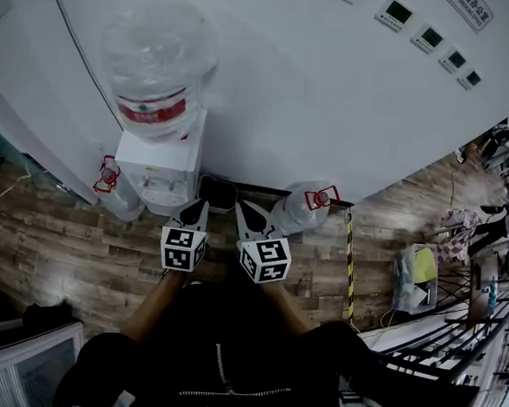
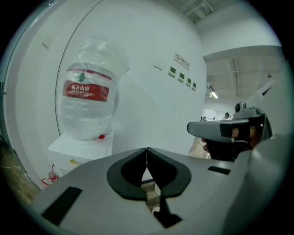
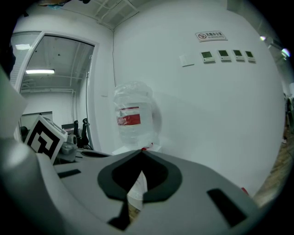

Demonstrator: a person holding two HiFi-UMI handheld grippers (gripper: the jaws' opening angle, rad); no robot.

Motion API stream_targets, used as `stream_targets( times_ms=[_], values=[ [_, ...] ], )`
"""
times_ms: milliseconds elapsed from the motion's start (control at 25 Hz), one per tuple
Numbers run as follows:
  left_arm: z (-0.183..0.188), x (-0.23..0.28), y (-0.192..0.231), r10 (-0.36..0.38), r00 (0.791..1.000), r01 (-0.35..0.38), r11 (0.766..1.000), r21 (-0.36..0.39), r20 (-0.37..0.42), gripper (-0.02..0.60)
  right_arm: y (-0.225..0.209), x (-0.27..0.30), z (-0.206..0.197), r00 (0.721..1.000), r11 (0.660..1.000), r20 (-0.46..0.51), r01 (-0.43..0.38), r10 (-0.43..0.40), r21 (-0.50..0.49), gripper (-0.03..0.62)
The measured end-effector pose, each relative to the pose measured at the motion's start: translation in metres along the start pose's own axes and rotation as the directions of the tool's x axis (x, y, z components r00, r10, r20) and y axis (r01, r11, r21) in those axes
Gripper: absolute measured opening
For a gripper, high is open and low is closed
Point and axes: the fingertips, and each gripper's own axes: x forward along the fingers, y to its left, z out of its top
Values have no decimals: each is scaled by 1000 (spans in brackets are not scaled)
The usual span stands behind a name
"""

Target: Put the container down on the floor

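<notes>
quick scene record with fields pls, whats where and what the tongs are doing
dispenser: white water dispenser against the white wall
on top: big bottle, clear, red label
floor: wood-look floor; a left floor bottle and a right floor bottle flank the dispenser
left tongs: shut, nothing held
right tongs: shut, nothing held

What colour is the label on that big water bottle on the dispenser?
The label is red with white print; the left gripper view shows it best.

Clear water jug (image 1: pixel 157 61) (red label) sits inverted atop dispenser (image 1: pixel 160 164).
</notes>
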Motion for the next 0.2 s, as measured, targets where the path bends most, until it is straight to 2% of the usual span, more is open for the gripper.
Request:
stream_targets(
  times_ms=[200],
  values=[
    [-17, -7, 19, 28, 999, -29, 998, -48, -24, 15, 11, 0, -10, 1000, 1000, -23, -9, 9, -3, 9]
  ],
)
